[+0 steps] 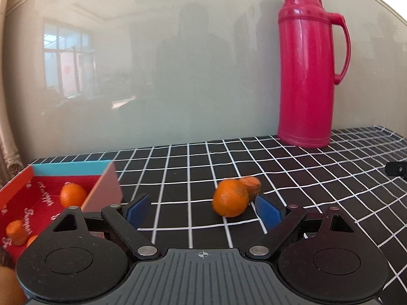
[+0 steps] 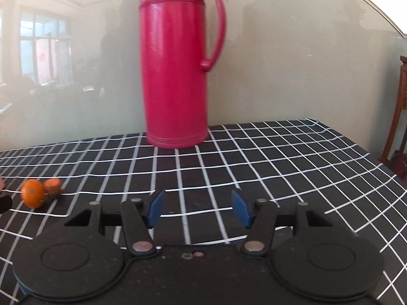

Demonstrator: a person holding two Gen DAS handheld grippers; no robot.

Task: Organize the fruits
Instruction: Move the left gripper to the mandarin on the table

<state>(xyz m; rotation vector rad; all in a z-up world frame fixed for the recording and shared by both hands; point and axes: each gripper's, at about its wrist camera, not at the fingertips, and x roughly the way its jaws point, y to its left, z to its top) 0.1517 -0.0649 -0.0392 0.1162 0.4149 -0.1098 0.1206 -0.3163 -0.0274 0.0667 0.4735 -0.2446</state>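
"Where are the oranges?"
"Two oranges (image 1: pixel 230 200) sit just beside the red box (image 1: pixel 17 198). The left gripper (image 1: pixel 203 209) is wide open, holding nothing."
"How should it grab?"
"Put the front orange between both pads, squeeze gently."

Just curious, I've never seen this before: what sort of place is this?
Probably a home dining or living room: a red thermos jug stands on a checked tablecloth, with small oranges beside a red gift box.

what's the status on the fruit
Both grippers open, empty. Two oranges loose on cloth, ahead of left. Box left. Path clear.
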